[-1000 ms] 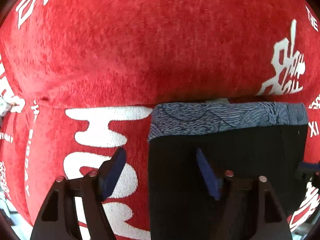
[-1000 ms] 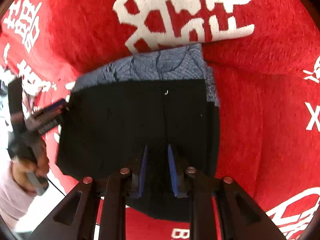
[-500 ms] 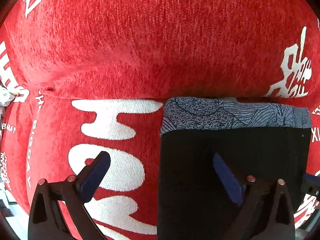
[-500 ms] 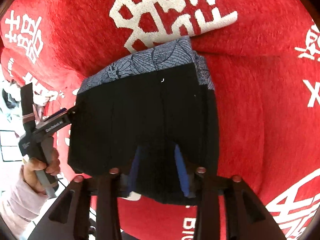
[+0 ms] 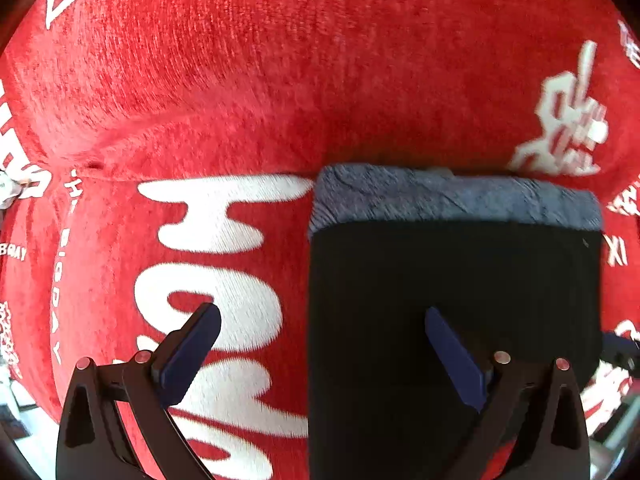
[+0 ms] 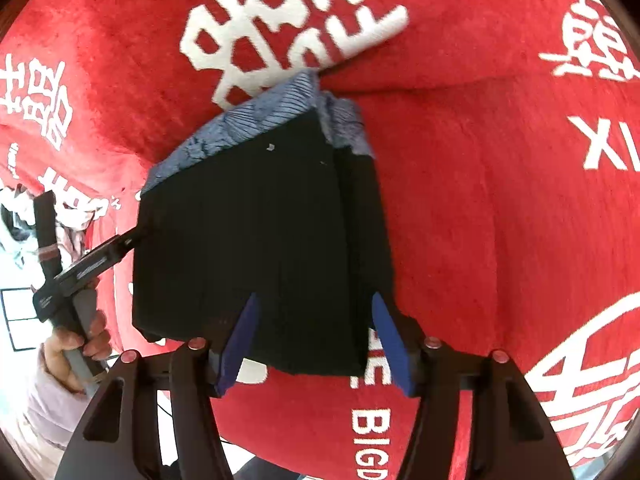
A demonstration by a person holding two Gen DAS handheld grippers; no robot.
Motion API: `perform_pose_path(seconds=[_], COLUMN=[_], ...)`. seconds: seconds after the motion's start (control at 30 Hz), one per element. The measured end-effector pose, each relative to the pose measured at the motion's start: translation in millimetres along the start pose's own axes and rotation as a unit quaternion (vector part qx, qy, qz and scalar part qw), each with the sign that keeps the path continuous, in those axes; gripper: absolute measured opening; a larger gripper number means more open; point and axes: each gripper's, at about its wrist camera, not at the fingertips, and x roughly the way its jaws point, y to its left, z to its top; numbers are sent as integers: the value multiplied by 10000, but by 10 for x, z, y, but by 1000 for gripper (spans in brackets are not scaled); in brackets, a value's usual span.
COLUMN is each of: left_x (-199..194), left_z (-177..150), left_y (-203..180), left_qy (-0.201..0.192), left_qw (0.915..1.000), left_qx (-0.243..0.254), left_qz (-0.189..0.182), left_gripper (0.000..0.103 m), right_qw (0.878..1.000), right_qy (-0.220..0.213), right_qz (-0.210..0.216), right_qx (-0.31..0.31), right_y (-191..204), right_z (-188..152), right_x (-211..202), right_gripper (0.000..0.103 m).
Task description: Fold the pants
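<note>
The black pants [image 6: 256, 240] lie folded into a compact rectangle on the red plush blanket [image 6: 480, 200] printed with white characters, their blue-grey patterned waistband [image 5: 452, 196] turned toward the raised fold of the blanket at the far side. The stack sits flat and square, layers edge on edge, which suggests the folding itself is finished or nearly so and the tools are letting go.

The left tongs [image 5: 320, 340] point straight down and stand wide apart: one blue pad hangs over the white lettering beside the pants, the other over the black cloth, so the left edge of the bundle runs between them, but neither pad presses on it. That spread looks like a release, leaving the edge where it was laid.

The right tongs [image 6: 316, 332] are opening at the near edge of the bundle. The cloth lies between the pads, and the gap on either side shows they no longer pinch it. They approach at a slant from the near side, likely so the hem can slip free without dragging the layers apart.

In the right wrist view, the person's hand [image 6: 80, 340] grips the handle of the left tool at the bundle's left side.
</note>
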Motion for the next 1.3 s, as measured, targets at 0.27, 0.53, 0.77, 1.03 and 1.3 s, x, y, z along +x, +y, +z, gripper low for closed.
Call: perform_pose_path(seconds=[0.27, 0.53, 0.77, 1.03, 1.3], left_x=[124, 496, 621, 566, -51], left_z=[-193, -82, 52, 57, -84], left_y=[141, 65, -115, -117, -119], left_qy=[507, 843, 823, 770, 251], left_qw=[9951, 9759, 9710, 9748, 9777], left_qx=[-118, 118, 219, 175, 391], left_qz=[-836, -2008, -2233, -2086, -2047], left_gripper=[102, 102, 103, 99, 73], right_qw=[9995, 9953, 9780, 9732, 9647], right_qy=[177, 226, 585, 411, 293], right_qz=[142, 938, 1982, 2144, 2550], right_qx=[235, 74, 292, 722, 585], right_y=[-257, -416, -691, -792, -554], right_z=[-42, 180, 452, 534, 377], right_x=[61, 248, 614, 581, 263], right_gripper=[69, 79, 87, 63, 50])
